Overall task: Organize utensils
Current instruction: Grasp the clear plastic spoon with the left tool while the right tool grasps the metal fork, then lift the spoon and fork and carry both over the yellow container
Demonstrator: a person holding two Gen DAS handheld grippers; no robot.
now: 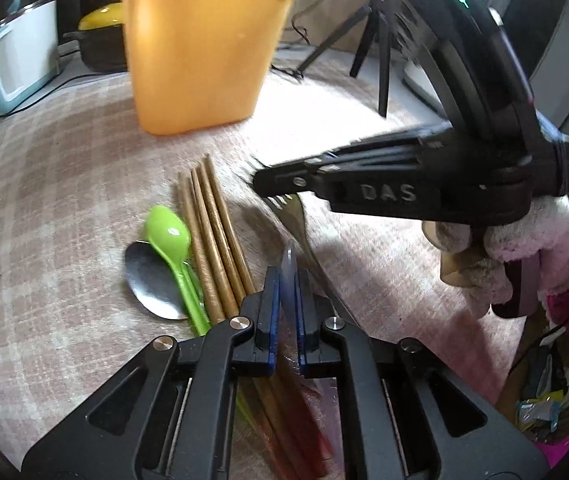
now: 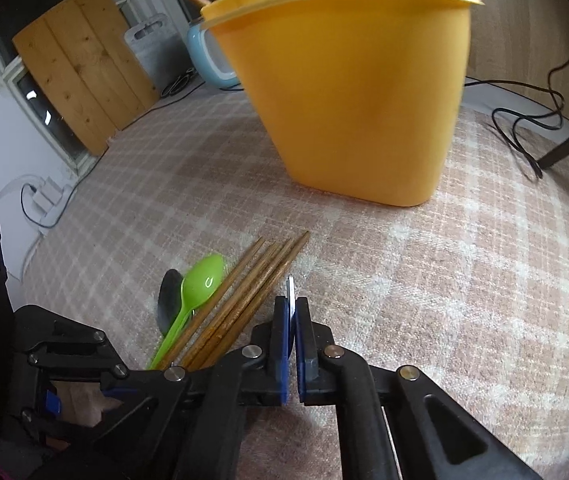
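Observation:
An orange plastic container (image 1: 200, 48) stands on the checked tablecloth; it also shows in the right wrist view (image 2: 364, 92). Several wooden chopsticks (image 1: 216, 240), a green plastic spoon (image 1: 172, 248) and a metal spoon (image 1: 152, 284) lie in a pile in front of it, also seen in the right wrist view: chopsticks (image 2: 244, 300), green spoon (image 2: 200, 284). My left gripper (image 1: 288, 280) is shut on a thin translucent utensil. My right gripper (image 2: 292, 316) is shut on a thin metal utensil, and in the left wrist view (image 1: 280, 188) a fork (image 1: 292, 216) hangs from it.
A light-blue appliance (image 1: 16, 60) and a dark pot with a yellow lid (image 1: 100, 36) stand at the back left. A black tripod (image 1: 372, 40) and cables (image 2: 524, 128) are at the back right. A wooden board (image 2: 80, 64) leans on the wall.

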